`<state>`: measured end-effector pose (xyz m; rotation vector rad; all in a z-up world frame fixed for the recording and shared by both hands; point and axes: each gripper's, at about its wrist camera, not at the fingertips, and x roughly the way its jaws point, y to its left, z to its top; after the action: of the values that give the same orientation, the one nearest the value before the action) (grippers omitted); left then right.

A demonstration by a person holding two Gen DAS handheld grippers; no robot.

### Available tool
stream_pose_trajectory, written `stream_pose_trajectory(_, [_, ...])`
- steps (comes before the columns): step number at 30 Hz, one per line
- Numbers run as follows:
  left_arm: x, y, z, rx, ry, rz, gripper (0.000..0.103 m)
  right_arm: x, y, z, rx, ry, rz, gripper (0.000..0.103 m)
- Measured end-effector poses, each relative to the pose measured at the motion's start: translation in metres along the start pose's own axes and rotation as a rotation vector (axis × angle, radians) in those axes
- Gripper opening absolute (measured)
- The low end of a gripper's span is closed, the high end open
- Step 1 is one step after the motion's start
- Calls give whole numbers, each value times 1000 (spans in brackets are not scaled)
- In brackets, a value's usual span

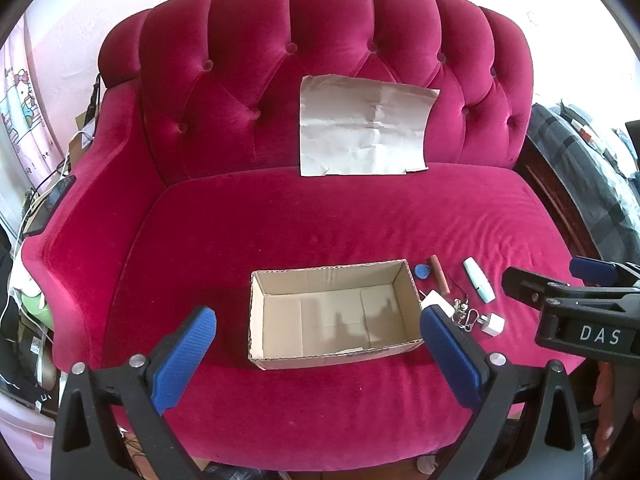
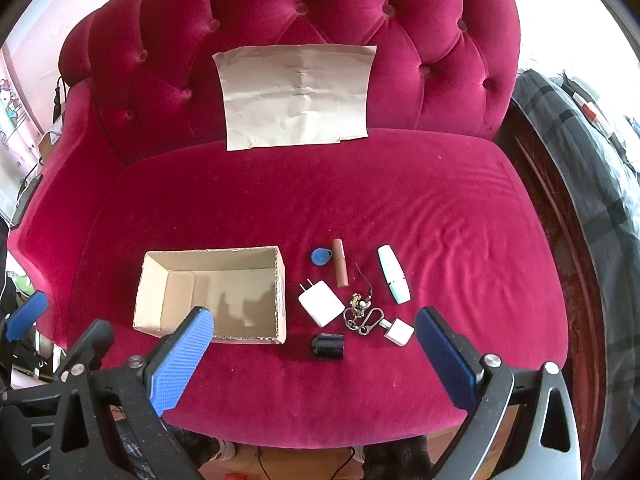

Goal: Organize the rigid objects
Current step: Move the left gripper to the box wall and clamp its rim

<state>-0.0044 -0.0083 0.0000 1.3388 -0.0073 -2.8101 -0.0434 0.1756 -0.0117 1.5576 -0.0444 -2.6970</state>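
An empty cardboard box (image 2: 224, 300) sits open on the red velvet sofa seat (image 2: 400, 208). Right of it lie a blue key fob (image 2: 321, 256), a brown tube (image 2: 340, 263), a white and mint tube (image 2: 394, 274), a white charger plug (image 2: 321, 303), a keyring with a carabiner (image 2: 364, 316), a small white adapter (image 2: 398, 331) and a black stubby object (image 2: 328, 346). My right gripper (image 2: 314, 314) hangs open above these items, holding nothing. Over the box (image 1: 332, 320) my left gripper (image 1: 318, 312) stands open and empty, its right finger hiding part of the charger (image 1: 436, 301).
A creased sheet of paper (image 2: 298, 94) leans on the tufted backrest. A bed with a plaid blanket (image 2: 592, 160) stands right of the sofa. Cables and clutter (image 1: 32, 300) crowd the floor at the left armrest. The seat's front edge is just below both grippers.
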Motion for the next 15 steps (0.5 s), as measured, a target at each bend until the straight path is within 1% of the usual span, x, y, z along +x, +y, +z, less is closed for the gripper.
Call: stream_pose_trajectory(15, [4,0,3,8,-1,-1,103,4,-1,5,2,-3,9,103])
